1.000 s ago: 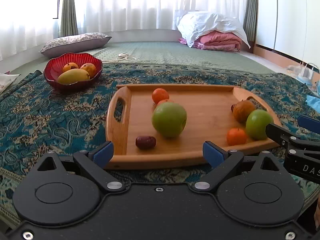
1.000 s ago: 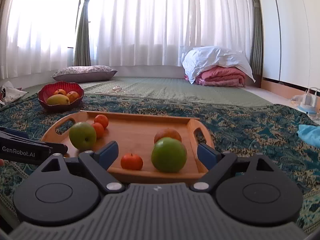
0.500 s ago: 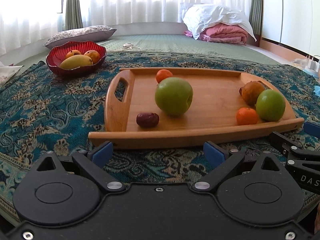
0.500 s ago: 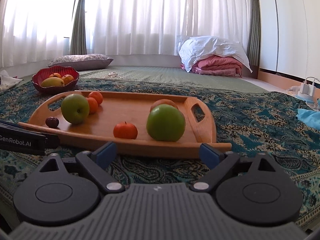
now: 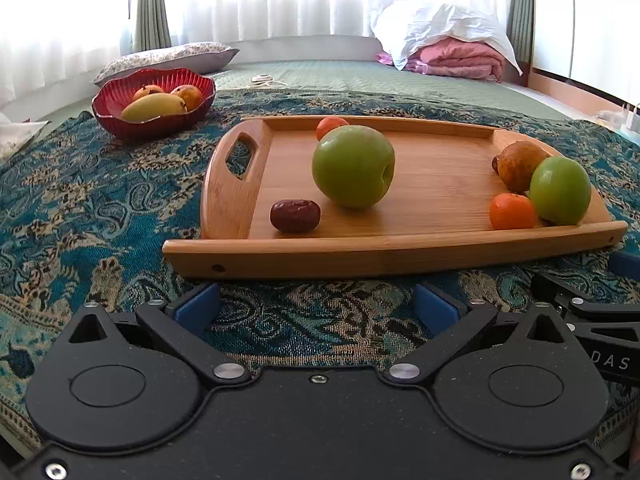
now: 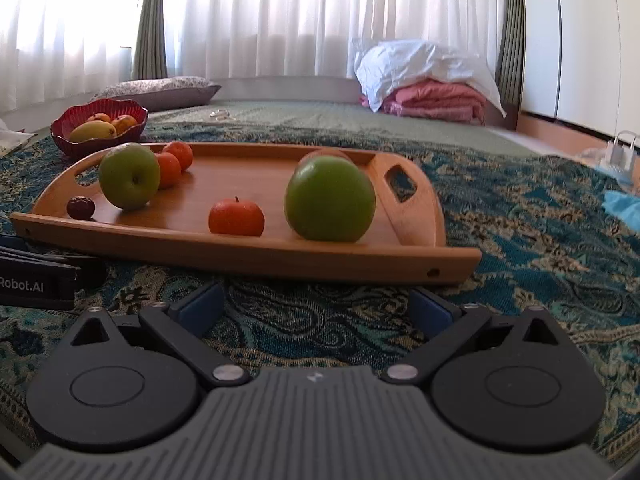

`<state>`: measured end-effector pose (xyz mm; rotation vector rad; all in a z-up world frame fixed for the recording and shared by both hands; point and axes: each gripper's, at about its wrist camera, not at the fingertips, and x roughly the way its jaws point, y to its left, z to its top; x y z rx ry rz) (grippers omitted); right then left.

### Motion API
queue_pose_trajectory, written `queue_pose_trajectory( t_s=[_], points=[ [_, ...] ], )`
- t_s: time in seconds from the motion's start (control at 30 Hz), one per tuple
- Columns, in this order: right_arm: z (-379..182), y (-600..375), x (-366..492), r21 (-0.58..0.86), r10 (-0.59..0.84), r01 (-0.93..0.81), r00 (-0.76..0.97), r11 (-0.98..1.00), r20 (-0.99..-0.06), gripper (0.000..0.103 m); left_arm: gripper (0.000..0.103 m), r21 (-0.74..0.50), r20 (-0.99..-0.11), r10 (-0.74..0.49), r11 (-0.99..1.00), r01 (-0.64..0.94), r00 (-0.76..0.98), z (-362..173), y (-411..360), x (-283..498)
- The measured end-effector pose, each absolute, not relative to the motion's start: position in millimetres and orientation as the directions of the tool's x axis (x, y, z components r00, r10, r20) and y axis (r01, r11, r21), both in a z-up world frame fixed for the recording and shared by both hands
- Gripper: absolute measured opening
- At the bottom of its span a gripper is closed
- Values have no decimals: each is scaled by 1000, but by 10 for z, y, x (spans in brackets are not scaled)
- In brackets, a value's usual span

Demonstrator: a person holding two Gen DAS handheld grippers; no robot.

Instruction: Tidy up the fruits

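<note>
A wooden tray [image 5: 400, 256] lies on the patterned cloth just beyond both grippers. On it are a green apple [image 5: 354, 166], a red date [image 5: 295, 216], a tangerine [image 5: 512, 211], a second green apple [image 5: 560, 190], a brown fruit [image 5: 520, 164] and a far tangerine [image 5: 332, 125]. My left gripper [image 5: 316, 304] hovers low over the cloth before the tray's near rim, jaws opening, nothing between them. My right gripper [image 6: 316, 306] does the same before the tray [image 6: 240, 248], facing a green apple [image 6: 330, 198] and a tangerine [image 6: 236, 218].
A red bowl [image 5: 152, 130] with a mango and other fruit stands at the far left of the cloth. Beyond are a pillow [image 5: 168, 56] and folded bedding [image 5: 452, 56]. A light blue cloth [image 6: 624, 208] lies at the right.
Both grippers have sunk toward the cloth, so the tray now sits beyond the fingertips instead of between them. Both pairs of jaws have spread a little wider.
</note>
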<state>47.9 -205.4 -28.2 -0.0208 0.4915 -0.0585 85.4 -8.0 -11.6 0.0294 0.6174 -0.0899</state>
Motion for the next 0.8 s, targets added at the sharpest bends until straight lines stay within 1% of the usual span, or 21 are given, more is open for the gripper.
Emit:
queue_pose_trajectory(
  t_s=[0.13,0.27,0.8],
  points=[
    [-294,-2055,525,-37,-59,46,866,998,-497,103,103,-4,-587,-80,995,96,805,-135,-69,878],
    [-317,-2012,519,-62,-71,47,869,997,-489,103,103,5,-592,-79,995,103,802,-136,-76,891],
    [-320,-2022,514,-64,-70,45,868,997,-491,103,103,2,-603,-86,994,109,793,-138,-77,919]
  ],
)
